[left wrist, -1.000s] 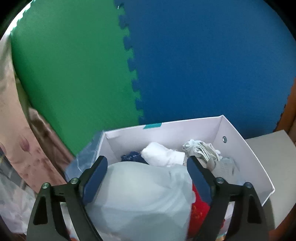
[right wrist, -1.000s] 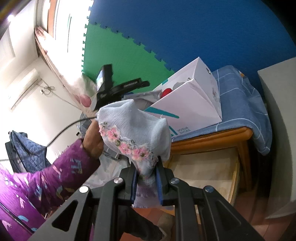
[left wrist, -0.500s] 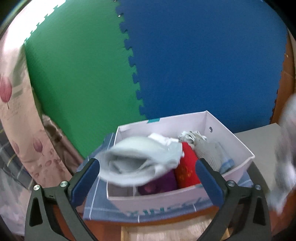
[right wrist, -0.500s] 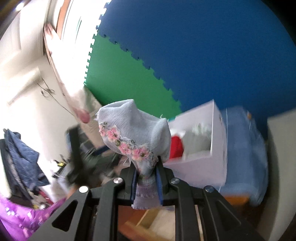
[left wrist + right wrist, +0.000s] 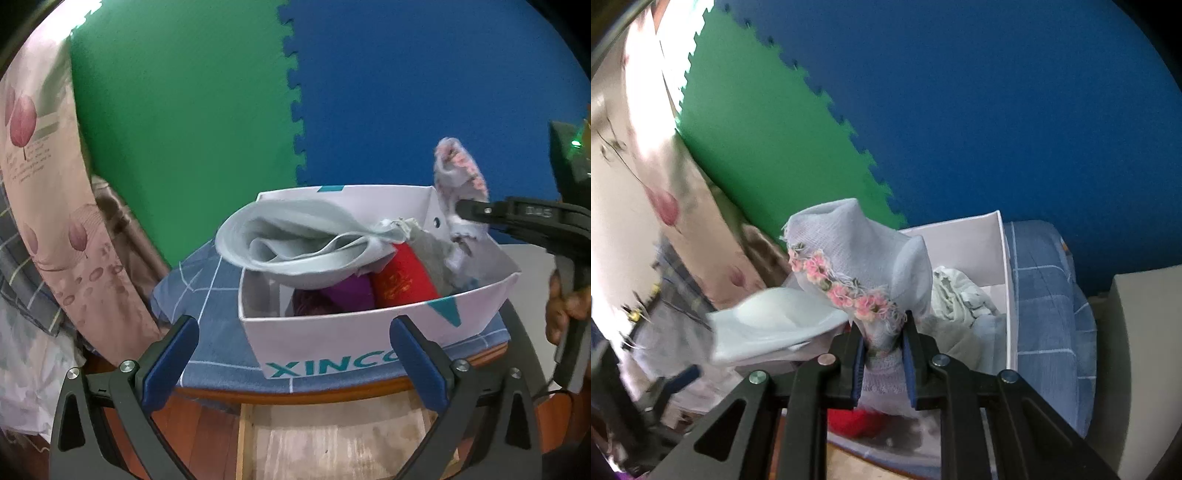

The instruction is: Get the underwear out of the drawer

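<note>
A: So, what is hidden or cut off?

B: Most of the box [image 5: 354,343] contents. A pale grey garment [image 5: 295,247] droops over its left rim and covers what lies under it. Beneath show one red bundle [image 5: 402,280], one purple one [image 5: 347,291] and a grey-green heap [image 5: 960,299]; further pieces cannot be counted. The box's printed name is cut off by the left gripper's right finger [image 5: 417,354]. The open drawer [image 5: 332,439] below shows only bare board at the frame's lower edge.

A: And the tools?

B: Two. The left gripper [image 5: 293,358] has its jaws wide apart, having just opened, with nothing between them; it sits in front of the box. The right gripper [image 5: 882,354] is clamped on the underwear [image 5: 860,258], a pale blue piece with a band of pink flowers, held over the box. From the left wrist that piece is blurred, so its lower end is possibly touching the box's right wall.

A: The person?

B: One hand [image 5: 565,306], at the right edge, on the right gripper's handle.
</note>
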A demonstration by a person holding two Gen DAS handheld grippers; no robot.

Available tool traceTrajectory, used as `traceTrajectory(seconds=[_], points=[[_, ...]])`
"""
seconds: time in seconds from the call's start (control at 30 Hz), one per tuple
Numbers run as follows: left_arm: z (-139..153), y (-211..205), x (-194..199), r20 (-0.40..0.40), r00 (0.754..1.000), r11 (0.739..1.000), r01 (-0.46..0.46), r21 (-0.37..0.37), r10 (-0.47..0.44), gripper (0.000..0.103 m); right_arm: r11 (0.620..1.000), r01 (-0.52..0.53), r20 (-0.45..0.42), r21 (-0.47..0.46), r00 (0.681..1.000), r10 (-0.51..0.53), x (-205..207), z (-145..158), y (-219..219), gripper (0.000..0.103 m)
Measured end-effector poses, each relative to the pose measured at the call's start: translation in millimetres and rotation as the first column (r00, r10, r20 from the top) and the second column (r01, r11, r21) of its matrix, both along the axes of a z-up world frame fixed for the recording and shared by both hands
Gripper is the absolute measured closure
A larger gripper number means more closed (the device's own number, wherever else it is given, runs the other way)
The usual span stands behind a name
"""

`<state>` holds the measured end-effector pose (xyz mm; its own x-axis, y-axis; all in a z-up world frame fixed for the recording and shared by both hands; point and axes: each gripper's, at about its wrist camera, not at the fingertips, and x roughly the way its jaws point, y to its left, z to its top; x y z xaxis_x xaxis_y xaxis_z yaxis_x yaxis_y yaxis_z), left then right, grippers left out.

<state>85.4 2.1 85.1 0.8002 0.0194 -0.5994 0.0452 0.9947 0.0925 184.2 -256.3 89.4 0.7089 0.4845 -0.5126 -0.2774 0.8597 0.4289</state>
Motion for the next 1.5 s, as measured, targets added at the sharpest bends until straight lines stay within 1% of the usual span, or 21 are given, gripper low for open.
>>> traceTrajectory(seconds=[0.13,0.23,0.33,0.47,0.6,0.67,0.73,0.8,0.87,0.9,0.93,1.0,1.03,1.07,1.13,1.27,1.43,1.5], points=[[-7,9,1,-0.016,1.0,1.0,-0.014,-0.002,0.014,0.0,0.998,0.017,-0.047,-0.066,0.999,-0.02,22,-12,14,0.085],[-13,15,3,-0.036,0.999,1.0,-0.026,0.002,0.026,0.0,0.995,0.031,-0.076,-0.1,0.996,-0.038,34,-18,23,0.082],[-19,19,4,-0.049,0.998,0.999,-0.038,0.004,0.038,0.0,0.989,0.044,-0.074,-0.142,0.996,-0.055,38,-21,30,0.077],[-26,27,5,-0.067,0.997,0.999,-0.05,0.004,0.05,0.0,0.987,0.044,-0.048,-0.156,0.997,-0.053,37,-21,36,0.069],[-31,30,4,-0.083,0.995,0.998,-0.06,-0.001,0.06,0.0,0.993,0.065,0.046,-0.097,0.997,-0.061,22,-12,30,0.067],[-33,32,3,-0.085,0.994,0.998,-0.063,0.004,0.063,0.0,0.997,0.06,0.113,-0.052,0.992,-0.054,5,-1,28,0.068],[-33,33,2,-0.085,0.994,0.998,-0.065,0.014,0.066,0.0,0.997,0.056,0.181,-0.045,0.982,-0.047,-18,10,28,0.067],[-33,35,-1,-0.078,0.995,0.998,-0.064,0.016,0.065,0.0,0.997,0.05,0.249,-0.051,0.968,-0.036,-52,19,30,0.067],[-32,34,-6,-0.066,0.996,0.998,-0.06,0.019,0.061,0.0,0.996,0.048,0.299,-0.074,0.954,-0.024,-91,21,34,0.06],[-32,34,-10,-0.06,0.997,0.999,-0.048,0.015,0.049,0.0,0.992,0.074,0.331,-0.098,0.943,-0.037,-115,20,36,0.052],[-32,34,-12,-0.055,0.998,0.999,-0.036,0.006,0.036,0.0,0.989,0.099,0.356,-0.112,0.933,-0.054,-134,18,38,0.041],[-32,33,-18,-0.046,0.999,1.0,-0.021,-0.005,0.021,0.0,0.978,0.165,0.416,-0.126,0.904,-0.099,-181,9,39,0.031],[-32,32,-21,-0.043,0.999,1.0,-0.021,-0.001,0.021,0.0,0.972,0.19,0.434,-0.137,0.894,-0.113,-198,4,40,0.029],[-33,29,-25,-0.042,0.999,1.0,-0.028,0.012,0.029,0.0,0.964,0.213,0.444,-0.158,0.887,-0.124,-213,-1,41,0.027],[-34,26,-31,-0.035,0.999,0.999,-0.037,0.033,0.038,0.0,0.947,0.248,0.428,-0.203,0.892,-0.142,-237,-10,42,0.025],[-34,18,-48,-0.009,0.998,0.995,-0.068,0.072,0.069,0.0,0.956,0.232,0.392,-0.178,0.908,-0.147,-262,-20,34,0.025],[-33,19,-73,0.0,1.0,1.0,-0.022,0.004,0.022,0.0,0.969,0.212,0.342,-0.126,0.926,-0.158,-280,-28,28,0.025],[-30,17,-83,0.021,1.0,1.0,-0.017,0.004,0.017,0.0,0.972,0.196,0.347,-0.132,0.927,-0.14,-289,-31,34,0.025]])
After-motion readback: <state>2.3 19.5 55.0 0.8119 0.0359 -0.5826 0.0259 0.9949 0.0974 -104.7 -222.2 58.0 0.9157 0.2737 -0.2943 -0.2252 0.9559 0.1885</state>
